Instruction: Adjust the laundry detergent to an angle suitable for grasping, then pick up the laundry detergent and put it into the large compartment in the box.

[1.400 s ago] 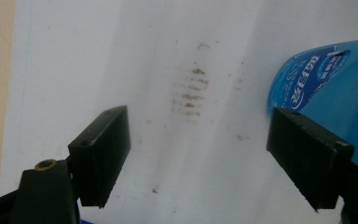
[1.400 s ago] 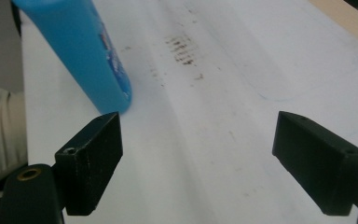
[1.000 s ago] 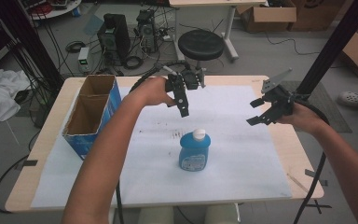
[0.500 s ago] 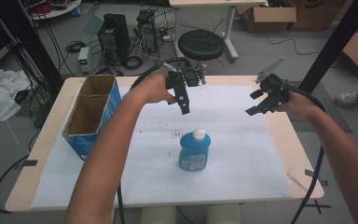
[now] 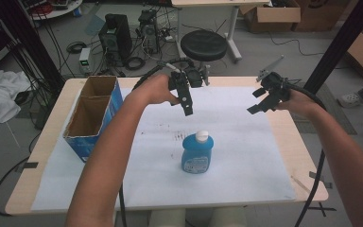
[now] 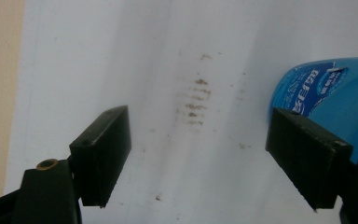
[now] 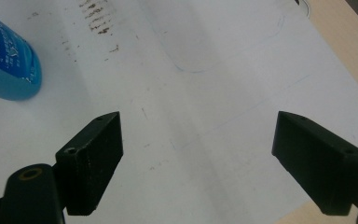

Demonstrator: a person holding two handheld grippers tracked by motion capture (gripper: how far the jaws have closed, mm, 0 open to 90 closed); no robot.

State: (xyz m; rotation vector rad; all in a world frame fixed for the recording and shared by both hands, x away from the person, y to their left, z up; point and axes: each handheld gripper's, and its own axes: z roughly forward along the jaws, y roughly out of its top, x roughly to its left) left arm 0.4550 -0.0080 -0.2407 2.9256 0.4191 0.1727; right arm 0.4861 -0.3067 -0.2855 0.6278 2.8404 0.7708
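A blue bottle with a white cap stands upright on the white paper near the table's middle. My left gripper hovers above and behind it, pointing down, open and empty. In the left gripper view the bottle lies past the right jaw, outside the left gripper. My right gripper hangs over the paper's right side, apart from the bottle. Its jaws have just been opening, and nothing is between them. In the right gripper view the bottle sits far left of the right gripper.
An open blue cardboard box with two compartments stands at the table's left. The wooden table shows bare strips at both sides of the paper. Behind the table are a black stool, computer cases and cables on the floor.
My right gripper has drifted a little toward the table's far side and its jaws stand wider. The left gripper and the bottle have not moved.
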